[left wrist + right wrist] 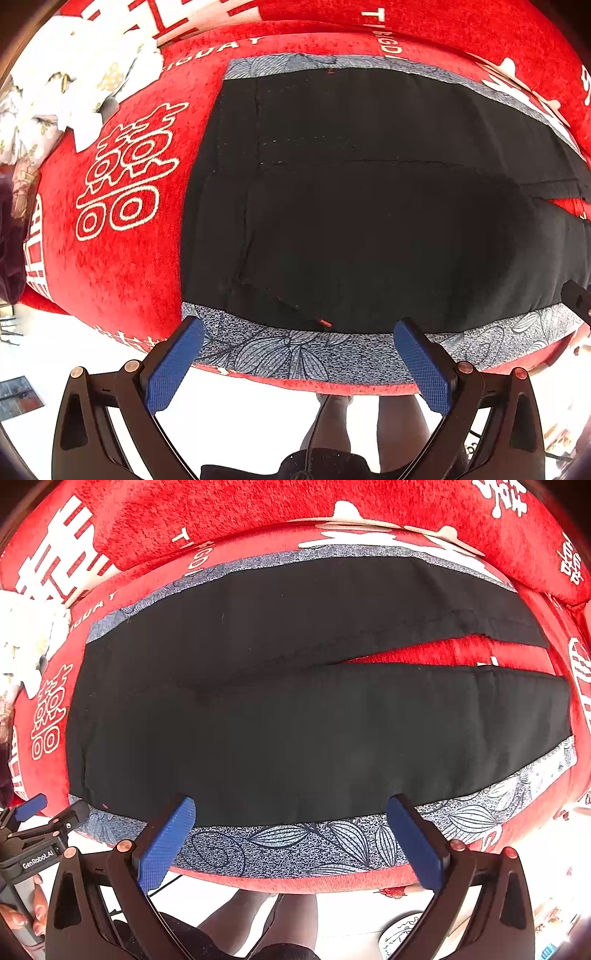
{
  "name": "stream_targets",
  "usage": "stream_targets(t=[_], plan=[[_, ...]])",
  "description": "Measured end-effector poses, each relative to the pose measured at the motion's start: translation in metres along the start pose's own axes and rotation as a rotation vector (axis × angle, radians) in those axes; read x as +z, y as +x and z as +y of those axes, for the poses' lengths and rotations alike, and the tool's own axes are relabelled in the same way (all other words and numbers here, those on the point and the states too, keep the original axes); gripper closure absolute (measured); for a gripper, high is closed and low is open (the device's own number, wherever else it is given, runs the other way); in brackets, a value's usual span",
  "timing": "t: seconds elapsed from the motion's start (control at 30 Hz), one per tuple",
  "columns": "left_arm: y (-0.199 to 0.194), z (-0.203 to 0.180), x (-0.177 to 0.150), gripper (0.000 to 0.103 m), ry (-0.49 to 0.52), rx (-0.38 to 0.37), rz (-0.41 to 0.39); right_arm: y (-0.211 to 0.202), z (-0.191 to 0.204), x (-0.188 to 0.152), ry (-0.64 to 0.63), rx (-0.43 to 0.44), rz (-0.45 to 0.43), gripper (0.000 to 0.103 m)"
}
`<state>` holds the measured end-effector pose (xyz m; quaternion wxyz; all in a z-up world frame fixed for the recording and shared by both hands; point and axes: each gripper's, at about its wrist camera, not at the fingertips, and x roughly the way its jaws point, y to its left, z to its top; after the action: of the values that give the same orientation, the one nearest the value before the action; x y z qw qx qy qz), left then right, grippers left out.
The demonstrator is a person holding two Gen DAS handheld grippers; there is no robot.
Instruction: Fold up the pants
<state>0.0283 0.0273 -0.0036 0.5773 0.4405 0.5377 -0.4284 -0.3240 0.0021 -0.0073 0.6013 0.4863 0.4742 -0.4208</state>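
We are holding our left gripper (299, 341) with its two blue ribbed pads (173, 369) spread wide, gripping nothing, and it is hovering over the near edge of the black fabric pants (351, 206) with a patterned grey leaf-print side stripe (280, 354). Whether the pad tips are brushing that stripe we cannot tell; the jaws are clearly not pinching it.

Our right gripper (291, 812) is standing just as wide, also empty, its blue pads (164, 843) bracketing the same near edge further along the garment, where the grey stripe (295, 849) is running beneath them. In the right wrist view the other gripper (33, 834) is showing at the left border, so the two tools are working side by side along one hem.

The black pants (295, 720) are lying spread flat on a red plush blanket with white lettering (122, 173), waistband toward our left and the two legs running off to our right with a narrow red gap (443, 651) between them. We judge this layout is deliberate: flat and smoothed, so the near leg can be lifted over the far one. The open jaws over the near edge suggest we are lining up a first grasp, and folding is not yet begun.

A crumpled white floral cloth (66, 85) is sitting at the far left corner, well apart.
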Motion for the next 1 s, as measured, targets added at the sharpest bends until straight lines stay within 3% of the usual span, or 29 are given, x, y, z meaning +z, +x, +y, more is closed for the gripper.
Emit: stream_targets(t=[0.2, 0.37, 0.57, 0.63, 0.83, 1.0], plan=[[0.001, 0.012, -0.005, 0.000, -0.036, 0.013, 0.004, 0.000, -0.003, -0.002, 0.022, 0.058, -0.005, 0.000], [0.005, 0.028, -0.010, 0.000, -0.092, -0.036, 0.001, -0.001, -0.004, -0.006, 0.046, 0.132, -0.007, 0.000], [0.010, 0.074, -0.034, 0.000, -0.218, -0.201, -0.058, 0.014, -0.025, -0.031, 0.168, 0.425, 0.066, 0.000], [0.022, 0.090, -0.047, 0.000, -0.260, -0.257, -0.034, 0.029, -0.038, -0.047, 0.224, 0.502, 0.119, 0.000], [0.075, 0.107, -0.069, 0.000, -0.341, -0.417, 0.062, 0.081, -0.066, -0.092, 0.420, 0.682, 0.244, 0.005], [0.094, 0.102, -0.057, 0.000, -0.417, -0.540, 0.051, 0.099, -0.069, -0.102, 0.466, 0.761, 0.210, 0.005]])
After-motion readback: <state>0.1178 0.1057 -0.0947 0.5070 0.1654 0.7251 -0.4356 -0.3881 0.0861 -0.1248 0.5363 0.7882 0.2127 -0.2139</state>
